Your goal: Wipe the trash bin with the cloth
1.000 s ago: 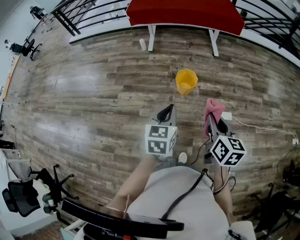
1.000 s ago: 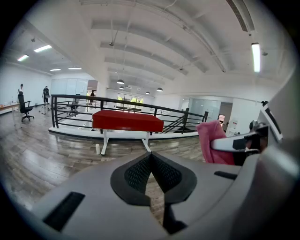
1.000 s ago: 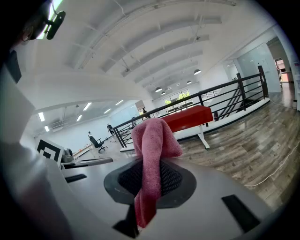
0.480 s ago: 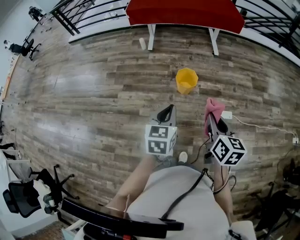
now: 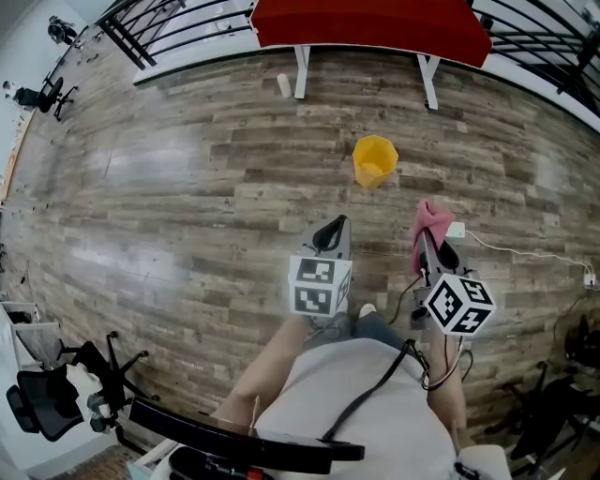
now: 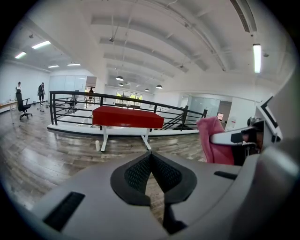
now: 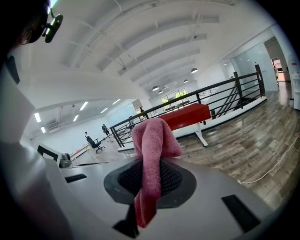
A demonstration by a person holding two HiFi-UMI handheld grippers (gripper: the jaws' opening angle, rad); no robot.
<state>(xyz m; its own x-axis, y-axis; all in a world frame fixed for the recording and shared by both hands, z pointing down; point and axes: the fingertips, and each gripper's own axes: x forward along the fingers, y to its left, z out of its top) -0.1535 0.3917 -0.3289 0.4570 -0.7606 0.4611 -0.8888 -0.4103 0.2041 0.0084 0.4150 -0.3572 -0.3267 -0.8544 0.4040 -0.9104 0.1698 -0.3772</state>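
Note:
A small yellow trash bin (image 5: 374, 160) stands upright on the wood floor ahead of me, apart from both grippers. My right gripper (image 5: 430, 234) is shut on a pink cloth (image 5: 430, 221), which bunches above the jaws and hangs down between them in the right gripper view, the cloth (image 7: 151, 154) filling the middle. The left gripper (image 5: 330, 230) is held level beside it, shut with nothing between its pads (image 6: 137, 174); the pink cloth (image 6: 213, 140) shows at the right of the left gripper view. The bin is not seen in either gripper view.
A red bench (image 5: 370, 23) on white legs stands beyond the bin, before a black railing (image 5: 164, 33). A small white cylinder (image 5: 284, 86) stands by its left leg. A white plug and cable (image 5: 506, 248) run across the floor to my right. An office chair (image 5: 52, 394) is at lower left.
The view has shifted slightly; both grippers and the bin keep almost the same places. The cloth stays in the right gripper.

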